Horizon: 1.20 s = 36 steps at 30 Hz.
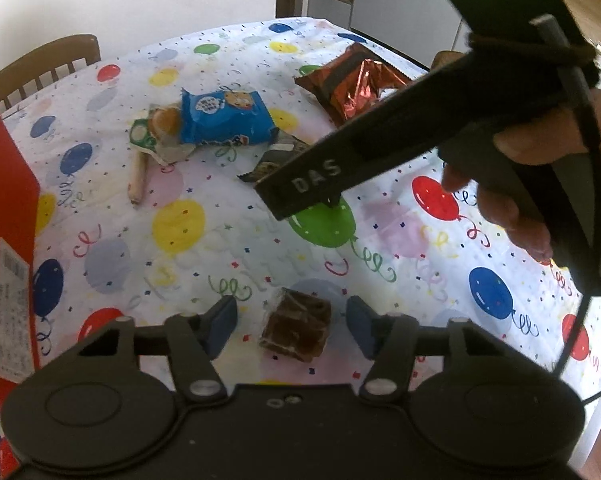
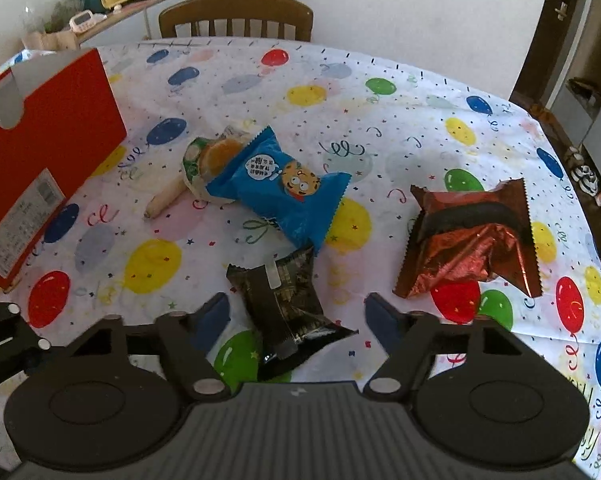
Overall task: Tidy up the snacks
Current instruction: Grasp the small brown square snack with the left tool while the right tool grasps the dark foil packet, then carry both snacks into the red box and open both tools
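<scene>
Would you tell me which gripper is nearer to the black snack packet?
Right. The right gripper has its open jaws on either side of the black snack packet; the left gripper brackets a brown snack further away.

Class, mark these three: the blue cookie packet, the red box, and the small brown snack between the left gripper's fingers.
blue cookie packet [image 2: 278,190], right wrist view, on its printed front.
red box [image 2: 56,136], right wrist view, on its long side.
small brown snack [image 1: 296,322], left wrist view, on its top.

A box [image 2: 48,152] stands at the table's [image 2: 380,128] left edge; the cookie packet [image 2: 276,188] overlaps a bun packet [image 2: 208,160], a foil packet [image 2: 472,240] well right.
</scene>
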{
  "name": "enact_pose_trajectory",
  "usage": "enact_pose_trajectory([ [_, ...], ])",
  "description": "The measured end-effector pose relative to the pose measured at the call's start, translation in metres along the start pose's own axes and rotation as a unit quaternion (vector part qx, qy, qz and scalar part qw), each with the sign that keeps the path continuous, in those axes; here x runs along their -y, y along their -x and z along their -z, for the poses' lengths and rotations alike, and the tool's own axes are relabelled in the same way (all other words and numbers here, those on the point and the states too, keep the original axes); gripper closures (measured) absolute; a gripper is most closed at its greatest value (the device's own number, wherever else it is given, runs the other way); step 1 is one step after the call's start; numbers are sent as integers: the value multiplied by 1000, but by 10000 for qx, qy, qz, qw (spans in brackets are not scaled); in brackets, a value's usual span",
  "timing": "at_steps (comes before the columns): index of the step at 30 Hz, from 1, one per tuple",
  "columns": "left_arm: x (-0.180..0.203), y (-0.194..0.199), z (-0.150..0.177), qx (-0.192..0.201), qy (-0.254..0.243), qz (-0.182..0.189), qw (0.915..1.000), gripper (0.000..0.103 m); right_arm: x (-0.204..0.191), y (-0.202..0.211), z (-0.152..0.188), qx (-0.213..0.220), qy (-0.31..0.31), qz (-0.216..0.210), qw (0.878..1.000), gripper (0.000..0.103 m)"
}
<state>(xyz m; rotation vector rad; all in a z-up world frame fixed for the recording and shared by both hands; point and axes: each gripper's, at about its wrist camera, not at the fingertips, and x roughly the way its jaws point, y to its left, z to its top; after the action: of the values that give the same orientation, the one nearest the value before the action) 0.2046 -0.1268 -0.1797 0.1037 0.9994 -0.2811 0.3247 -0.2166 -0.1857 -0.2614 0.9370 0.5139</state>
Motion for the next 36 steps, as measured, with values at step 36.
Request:
enact_pose_trajectory([
  [36, -42, 53, 1, 61, 981, 179, 9950, 71, -26, 95, 8, 521, -684, -209, 9961, 68],
])
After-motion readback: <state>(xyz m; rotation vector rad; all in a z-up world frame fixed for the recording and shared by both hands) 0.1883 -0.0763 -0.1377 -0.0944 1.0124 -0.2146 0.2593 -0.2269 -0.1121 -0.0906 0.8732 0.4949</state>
